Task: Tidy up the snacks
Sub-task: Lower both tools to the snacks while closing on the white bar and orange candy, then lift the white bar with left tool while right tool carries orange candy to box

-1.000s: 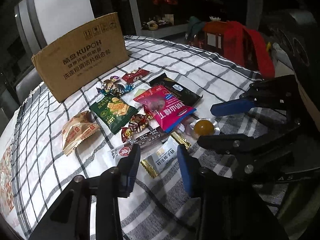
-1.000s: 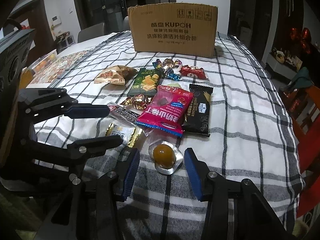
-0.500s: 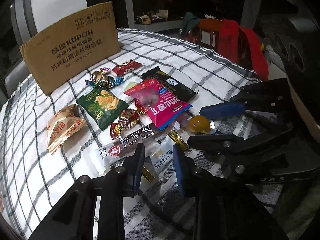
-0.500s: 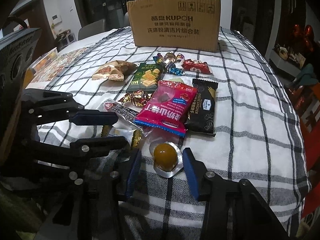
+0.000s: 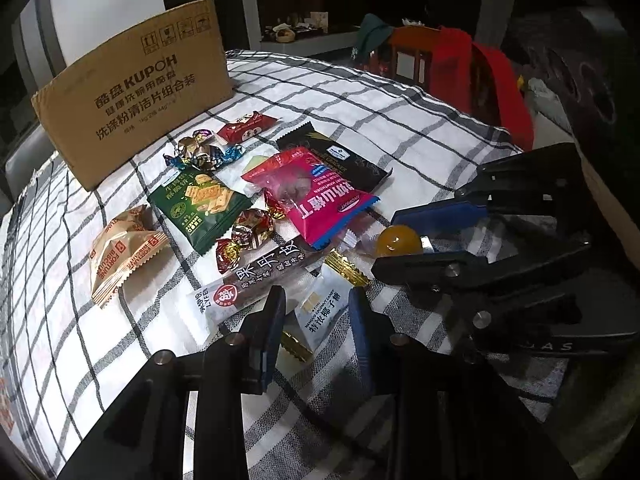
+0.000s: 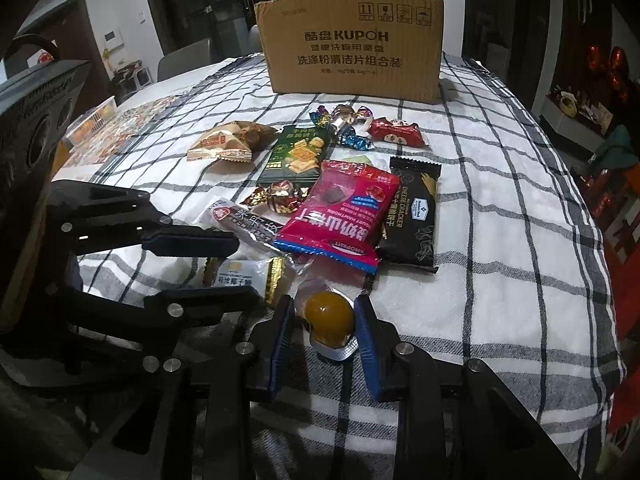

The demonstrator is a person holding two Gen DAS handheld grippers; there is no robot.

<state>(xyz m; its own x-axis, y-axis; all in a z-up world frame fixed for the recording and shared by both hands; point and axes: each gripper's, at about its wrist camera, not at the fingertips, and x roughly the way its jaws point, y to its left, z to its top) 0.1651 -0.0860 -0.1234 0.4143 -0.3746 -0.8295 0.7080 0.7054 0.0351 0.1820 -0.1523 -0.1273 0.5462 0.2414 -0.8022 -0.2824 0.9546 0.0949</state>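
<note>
Two grippers work the near edge. Right gripper jaws closing around the jelly cup, its foil rim between the pads; contact not certain. Left gripper jaws opening, astride the white coconut candy, not pinching it. Judgement: cup light, slick, crushable; grip the rim. Candy wrapper soft, crinkly. Farther off, cardboard box stands beyond the snacks; contents not visible.

Home dining room: clothed table, chairs
</note>
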